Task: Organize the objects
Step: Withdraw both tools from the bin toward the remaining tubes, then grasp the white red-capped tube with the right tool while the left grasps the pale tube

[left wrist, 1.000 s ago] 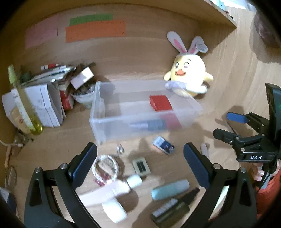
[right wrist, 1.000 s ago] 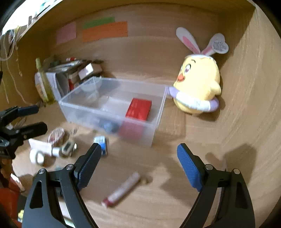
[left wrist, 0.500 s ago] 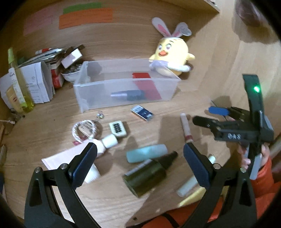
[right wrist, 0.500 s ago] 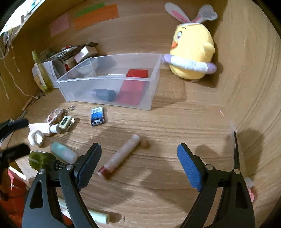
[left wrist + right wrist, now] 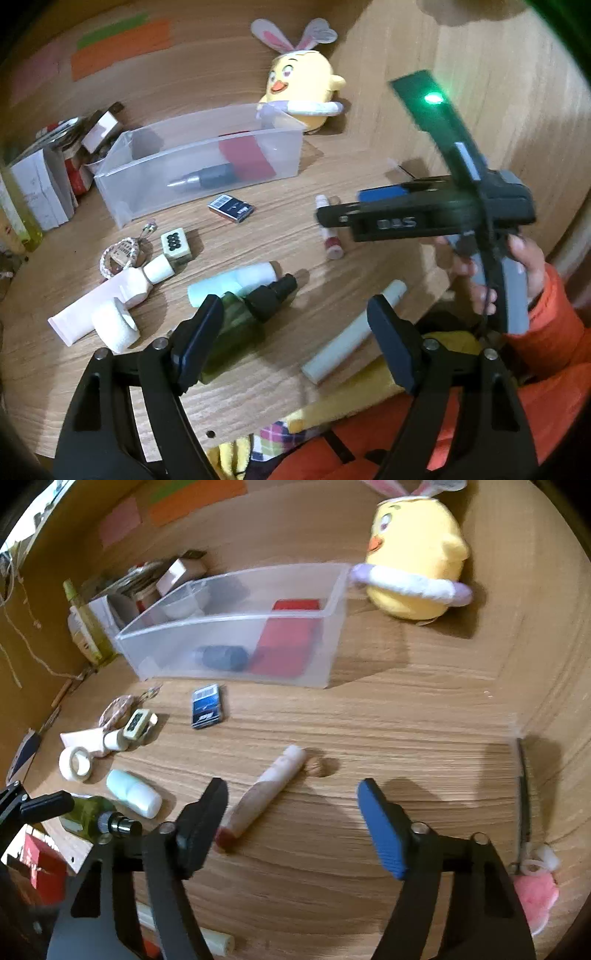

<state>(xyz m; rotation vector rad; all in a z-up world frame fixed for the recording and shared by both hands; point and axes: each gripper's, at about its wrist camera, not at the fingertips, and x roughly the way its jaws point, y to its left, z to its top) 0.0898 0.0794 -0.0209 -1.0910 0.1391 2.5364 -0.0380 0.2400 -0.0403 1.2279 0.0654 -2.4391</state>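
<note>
A clear plastic bin (image 5: 207,173) (image 5: 236,642) holds a red box (image 5: 288,642) and a dark pen-like item (image 5: 210,177). Loose on the wooden desk lie a pink-and-red tube (image 5: 266,794) (image 5: 330,232), a blue card pack (image 5: 207,707), a green bottle with black cap (image 5: 243,317), a pale blue bottle (image 5: 236,282), a tape roll (image 5: 75,762), a white tube (image 5: 107,302) and a pale stick (image 5: 354,336). My left gripper (image 5: 295,332) is open above the green bottle. My right gripper (image 5: 291,812) is open just above the pink tube.
A yellow bunny plush (image 5: 417,550) sits behind the bin at the right. Boxes, papers and a bottle (image 5: 40,177) are stacked at the back left. A wooden side wall (image 5: 554,664) rises on the right. The desk's front edge (image 5: 258,417) is close below.
Both grippers have pulled back and lowered toward the desk's front. The pink tube now lies just ahead of the right gripper, the green bottle under the left one.
</note>
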